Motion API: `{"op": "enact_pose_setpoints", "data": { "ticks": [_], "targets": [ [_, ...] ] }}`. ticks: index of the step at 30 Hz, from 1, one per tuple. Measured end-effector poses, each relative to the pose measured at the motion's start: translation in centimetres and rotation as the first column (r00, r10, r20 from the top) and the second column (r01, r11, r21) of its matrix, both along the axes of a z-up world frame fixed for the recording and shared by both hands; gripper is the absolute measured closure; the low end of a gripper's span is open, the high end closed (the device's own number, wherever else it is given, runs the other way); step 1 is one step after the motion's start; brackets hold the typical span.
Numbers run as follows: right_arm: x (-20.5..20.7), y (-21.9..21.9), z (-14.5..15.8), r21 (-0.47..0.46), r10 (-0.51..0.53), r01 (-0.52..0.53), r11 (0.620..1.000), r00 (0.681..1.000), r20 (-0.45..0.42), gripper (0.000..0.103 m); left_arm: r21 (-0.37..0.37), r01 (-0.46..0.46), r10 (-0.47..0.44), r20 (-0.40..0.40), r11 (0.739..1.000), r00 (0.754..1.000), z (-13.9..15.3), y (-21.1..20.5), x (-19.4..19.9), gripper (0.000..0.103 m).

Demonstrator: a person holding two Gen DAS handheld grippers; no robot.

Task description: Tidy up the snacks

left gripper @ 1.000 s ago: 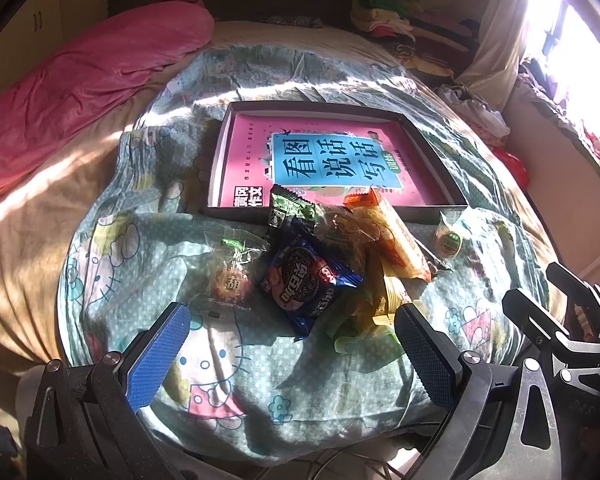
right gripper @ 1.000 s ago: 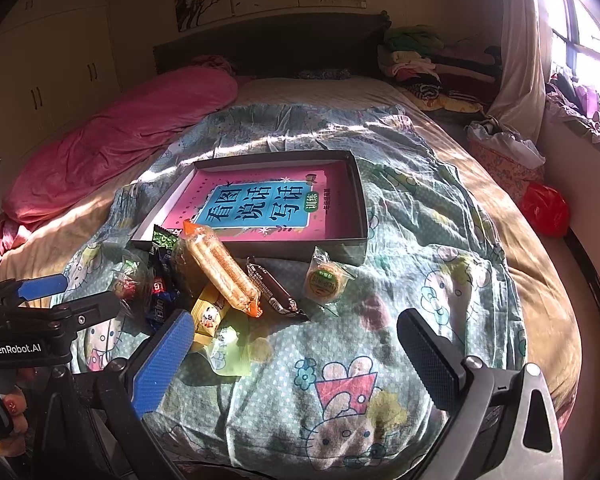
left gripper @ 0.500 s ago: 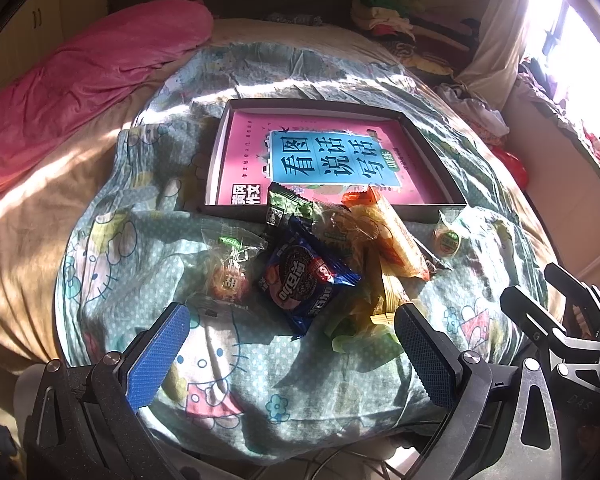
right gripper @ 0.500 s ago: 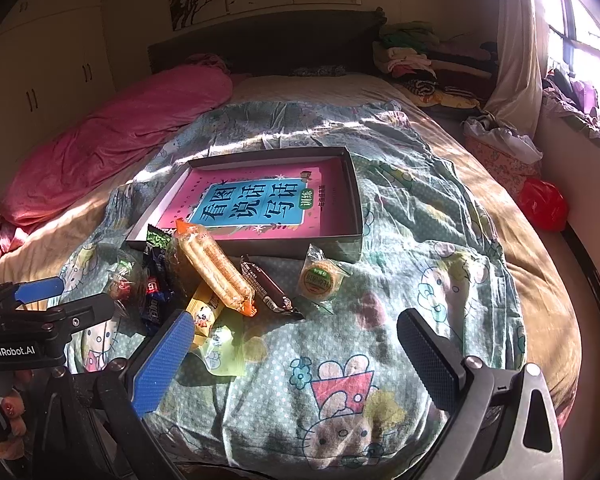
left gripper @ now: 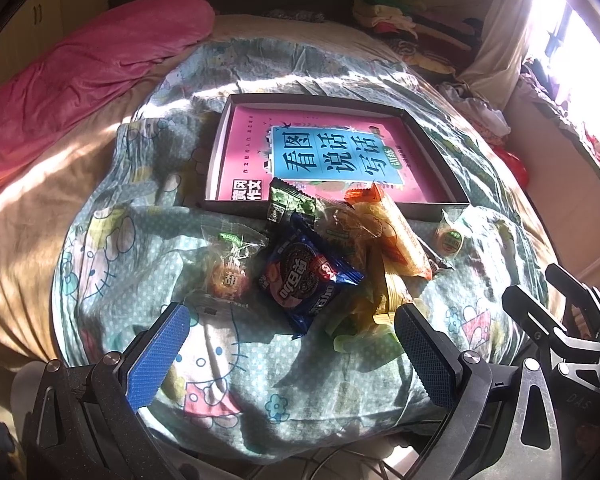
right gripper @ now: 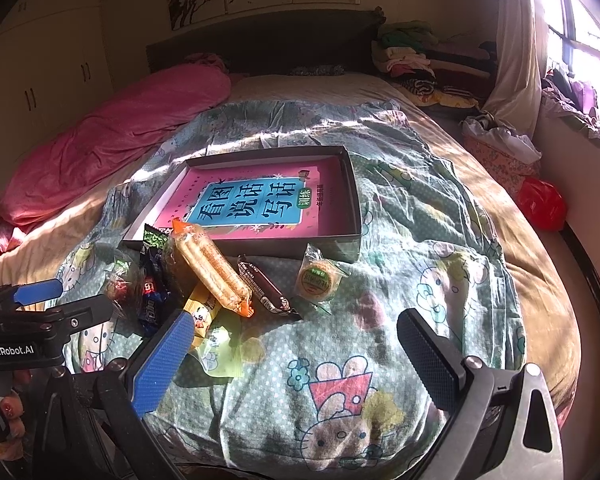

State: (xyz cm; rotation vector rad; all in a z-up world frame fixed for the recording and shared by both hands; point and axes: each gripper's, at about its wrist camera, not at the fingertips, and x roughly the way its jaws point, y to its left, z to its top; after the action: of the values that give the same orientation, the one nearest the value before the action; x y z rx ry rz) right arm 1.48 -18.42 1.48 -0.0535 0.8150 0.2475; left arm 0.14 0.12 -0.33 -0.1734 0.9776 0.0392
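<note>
A pile of snack packets lies on the bed in front of a shallow dark box [left gripper: 440,148] [right gripper: 350,184] with a pink and blue book inside. The pile holds a blue cookie packet [left gripper: 306,276] [right gripper: 150,288], a long orange cracker pack [left gripper: 396,236] [right gripper: 212,268], a green packet [left gripper: 290,200], a clear candy bag [left gripper: 228,272], a brown bar [right gripper: 266,288] and a round cake [left gripper: 448,240] [right gripper: 316,278]. My left gripper [left gripper: 288,346] is open and empty, just short of the blue packet. My right gripper [right gripper: 296,356] is open and empty, in front of the brown bar.
A cartoon-print blanket [right gripper: 420,240] covers the bed. A pink quilt [left gripper: 80,68] lies at the left. Folded clothes [right gripper: 412,52] are stacked at the headboard. A red bag [right gripper: 542,204] sits beside the bed at the right. The other gripper shows in the left wrist view [left gripper: 560,320].
Both grippers have drifted slightly closer to the snack pile. Both stay open and empty; the snacks have not moved.
</note>
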Motion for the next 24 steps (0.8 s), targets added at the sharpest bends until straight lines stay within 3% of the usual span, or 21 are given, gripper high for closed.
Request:
{"op": "enact_pose_setpoints", "data": {
  "ticks": [10,24],
  "targets": [
    [0.6,-0.2,-0.4,0.001,-0.016,0.016,1.0,1.0,-0.007,0.001,-0.006,-0.025,0.024,-0.013,1.0,1.0,-0.4,1.0,0.5,0.002],
    [3.2,-1.7,-2.0,0.02,-0.081,0.083,0.996,0.995,-0.064,0.001,-0.039,-0.158,0.154,-0.091,0.987,0.984,-3.3,5.6,2.0,0.002]
  ]
}}
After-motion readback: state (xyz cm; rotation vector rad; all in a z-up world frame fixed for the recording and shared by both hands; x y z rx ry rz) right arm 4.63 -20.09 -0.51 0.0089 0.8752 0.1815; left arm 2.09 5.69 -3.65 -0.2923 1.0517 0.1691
